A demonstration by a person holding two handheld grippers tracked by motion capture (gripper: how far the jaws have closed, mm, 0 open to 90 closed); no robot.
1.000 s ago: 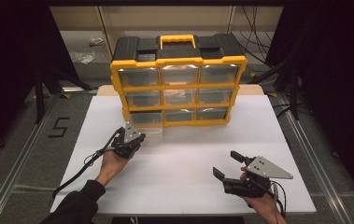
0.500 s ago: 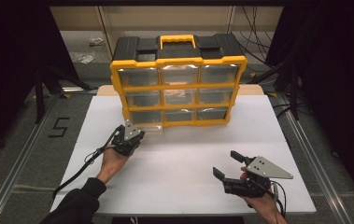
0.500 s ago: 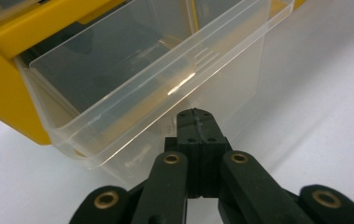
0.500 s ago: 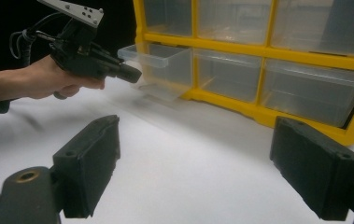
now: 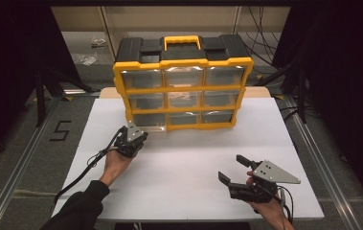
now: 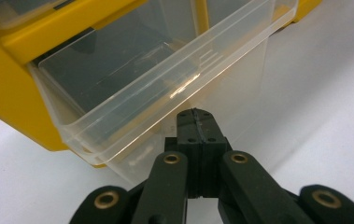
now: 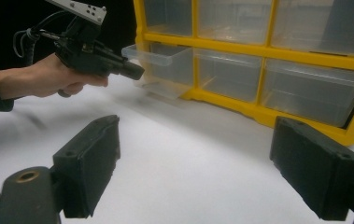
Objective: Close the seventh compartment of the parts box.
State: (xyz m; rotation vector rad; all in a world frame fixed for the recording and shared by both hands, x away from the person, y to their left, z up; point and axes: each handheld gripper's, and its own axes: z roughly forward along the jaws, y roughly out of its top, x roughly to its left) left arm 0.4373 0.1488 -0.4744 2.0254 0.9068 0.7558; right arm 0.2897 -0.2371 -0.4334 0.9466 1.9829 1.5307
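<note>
Squarely on a white table (image 5: 188,167) stands a yellow-framed organiser cabinet (image 5: 183,86) with a black top, a yellow carry handle (image 5: 182,42) and three rows of three clear plastic drawers, seen from the high view with its front towards the person. Beyond the table lie a grey floor, metal rails and a painted numeral 5 (image 5: 60,130). At the cabinet's bottom row, the left-hand drawer (image 5: 146,121) is pulled partway out of its slot, its clear front wall and rim jutting past the yellow frame; the left gripper view shows the same drawer (image 6: 132,88) from close up, tilted across the picture. Right at that drawer's front is the left gripper (image 5: 134,135), held in a hand that comes out of a dark sleeve, a black cable trailing back off the table's near-left edge. Its two black jaws are pressed flat together, tips just before the drawer's front wall (image 6: 198,122); whether they pinch the plastic or merely touch it cannot be told. From the right gripper view the same tool (image 7: 135,71) points level at the protruding drawer. Well apart, near the table's front right corner, the right gripper (image 5: 232,170) rests in the other hand with its jaws spread wide and nothing between them (image 7: 212,163).
</note>
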